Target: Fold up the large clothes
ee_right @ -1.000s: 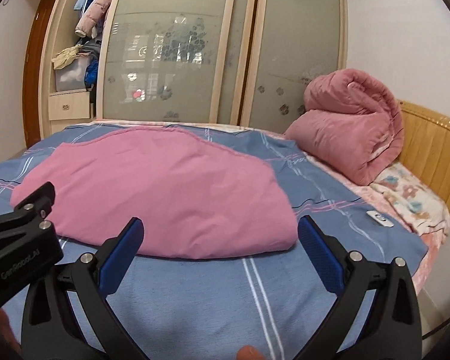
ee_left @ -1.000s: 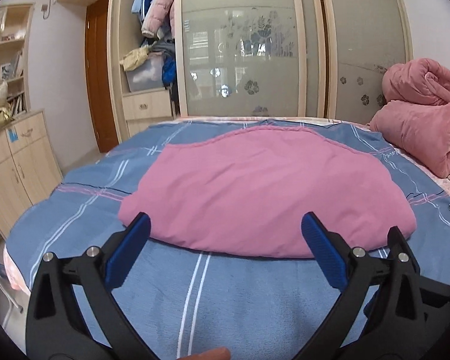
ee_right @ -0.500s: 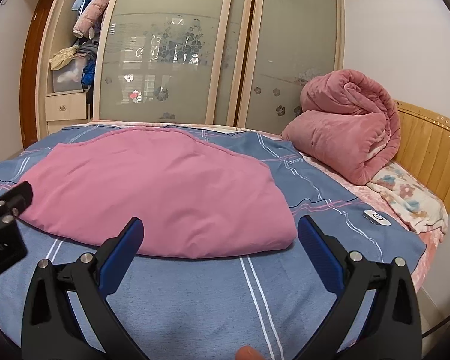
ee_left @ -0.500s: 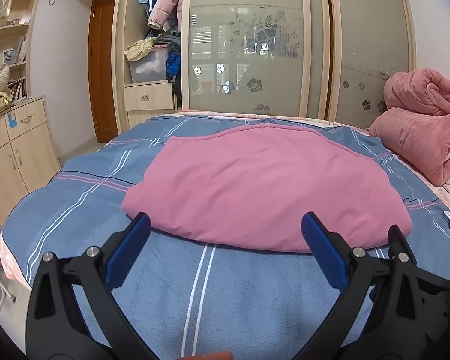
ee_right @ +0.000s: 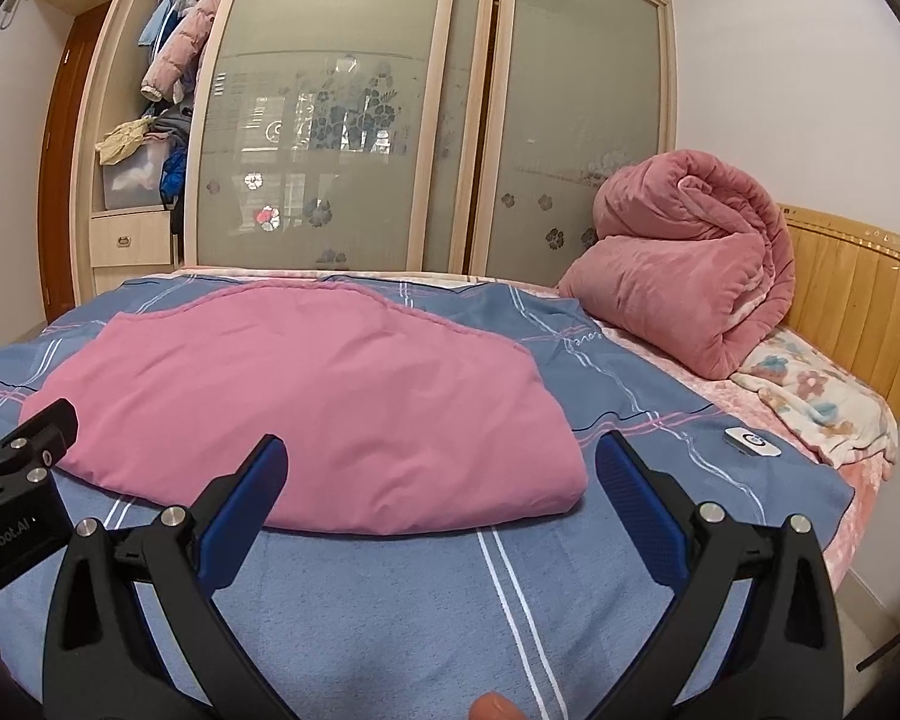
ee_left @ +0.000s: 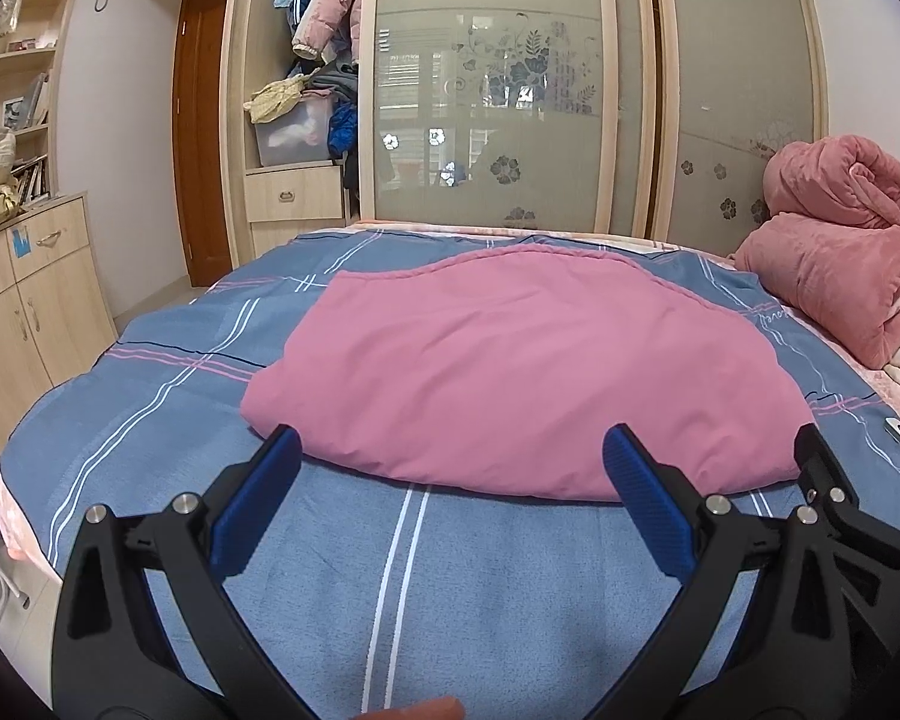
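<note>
A large pink garment lies folded into a flat pad on the blue striped bed sheet; it also shows in the right wrist view. My left gripper is open and empty, held above the sheet just short of the garment's near edge. My right gripper is open and empty, also just short of the near edge, toward the garment's right corner. Part of the left gripper's body shows at the left of the right wrist view.
A rolled pink quilt lies at the head of the bed by the wooden headboard. A small white device lies on the sheet at the right. A wardrobe with glass doors stands beyond the bed; a cabinet stands at the left.
Both grippers have drawn back and risen slightly from the garment, so the view tilts up. Both stay open and empty. The garment has not moved.
</note>
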A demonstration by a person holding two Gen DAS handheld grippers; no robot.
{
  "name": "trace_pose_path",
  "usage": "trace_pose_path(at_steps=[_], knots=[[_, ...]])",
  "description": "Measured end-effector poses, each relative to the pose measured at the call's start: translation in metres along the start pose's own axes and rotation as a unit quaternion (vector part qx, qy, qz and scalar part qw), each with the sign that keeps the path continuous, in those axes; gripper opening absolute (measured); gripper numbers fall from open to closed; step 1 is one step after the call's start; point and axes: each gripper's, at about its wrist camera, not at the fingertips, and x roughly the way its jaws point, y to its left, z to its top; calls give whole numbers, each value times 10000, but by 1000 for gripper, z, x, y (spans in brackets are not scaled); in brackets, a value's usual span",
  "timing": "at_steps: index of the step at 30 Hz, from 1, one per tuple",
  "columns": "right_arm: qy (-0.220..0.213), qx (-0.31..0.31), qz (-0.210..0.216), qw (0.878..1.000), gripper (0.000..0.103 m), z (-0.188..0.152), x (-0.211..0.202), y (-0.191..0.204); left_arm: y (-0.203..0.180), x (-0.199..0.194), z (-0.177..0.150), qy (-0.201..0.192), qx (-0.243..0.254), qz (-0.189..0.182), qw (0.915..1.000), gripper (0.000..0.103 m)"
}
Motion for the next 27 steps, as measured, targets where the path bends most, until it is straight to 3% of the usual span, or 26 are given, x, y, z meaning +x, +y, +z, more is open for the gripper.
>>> trace_pose_path(at_steps=[27], knots=[[-140, 40, 267, 9995, 102, -2, -7, 6, 5, -6, -2, -90, 68, 52, 9999, 101]])
